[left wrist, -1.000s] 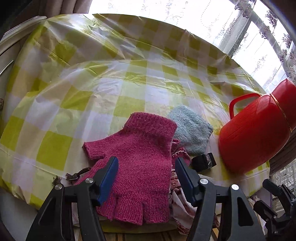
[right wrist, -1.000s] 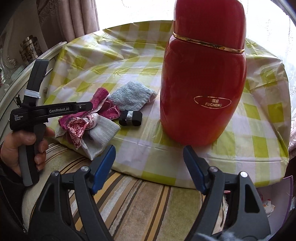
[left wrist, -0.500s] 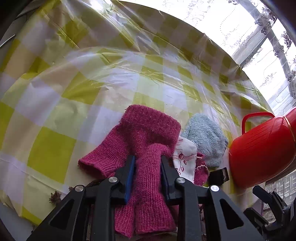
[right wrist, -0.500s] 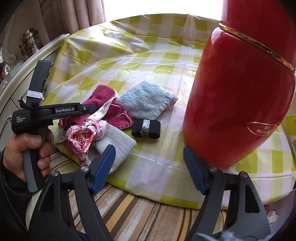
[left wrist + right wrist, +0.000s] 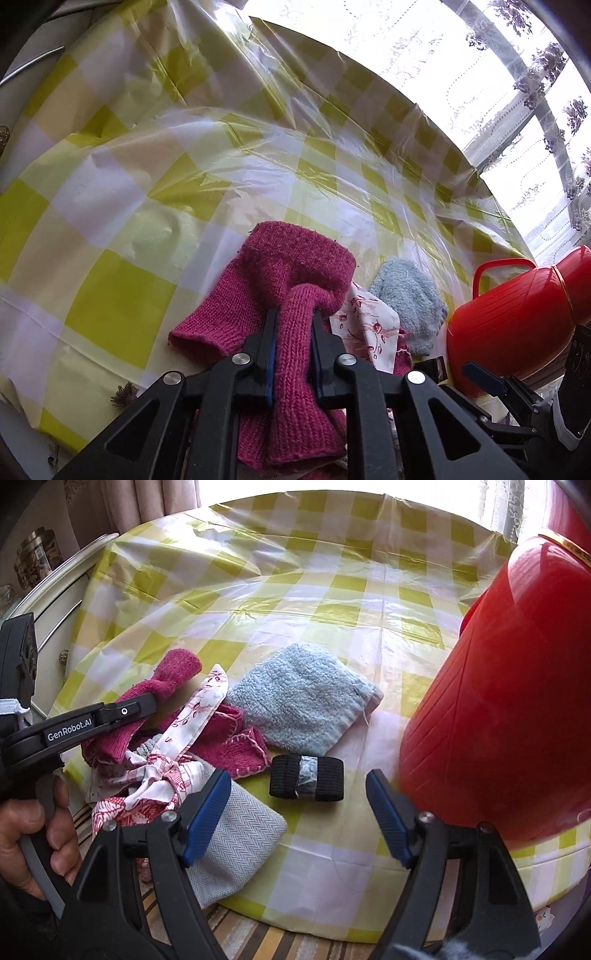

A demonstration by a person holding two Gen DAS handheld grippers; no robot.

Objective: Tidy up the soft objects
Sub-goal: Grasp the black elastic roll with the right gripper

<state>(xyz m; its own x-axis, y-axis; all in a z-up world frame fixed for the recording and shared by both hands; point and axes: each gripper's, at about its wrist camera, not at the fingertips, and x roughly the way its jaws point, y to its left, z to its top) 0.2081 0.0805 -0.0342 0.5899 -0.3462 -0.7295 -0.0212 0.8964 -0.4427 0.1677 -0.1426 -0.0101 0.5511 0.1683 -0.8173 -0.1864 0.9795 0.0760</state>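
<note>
My left gripper (image 5: 293, 325) is shut on a magenta knitted fingerless glove (image 5: 288, 273), bunching its middle and lifting it off the pile at the table's near edge; it also shows in the right wrist view (image 5: 162, 686). Beside it lie a red-patterned white cloth (image 5: 192, 716), a light blue fluffy cloth (image 5: 303, 698), a grey herringbone pouch (image 5: 236, 842) and a black elastic band roll (image 5: 306, 777). My right gripper (image 5: 295, 812) is open and empty, hovering just in front of the band roll.
A large red thermos jug (image 5: 509, 701) stands at the right near the table edge, close to my right finger. The yellow-and-white checked plastic tablecloth (image 5: 295, 590) stretches back to a window. A white cabinet (image 5: 48, 609) is at the left.
My left gripper closed on the magenta glove and pulled it up and forward. My right gripper moved in closer toward the band roll and the jug, still open.
</note>
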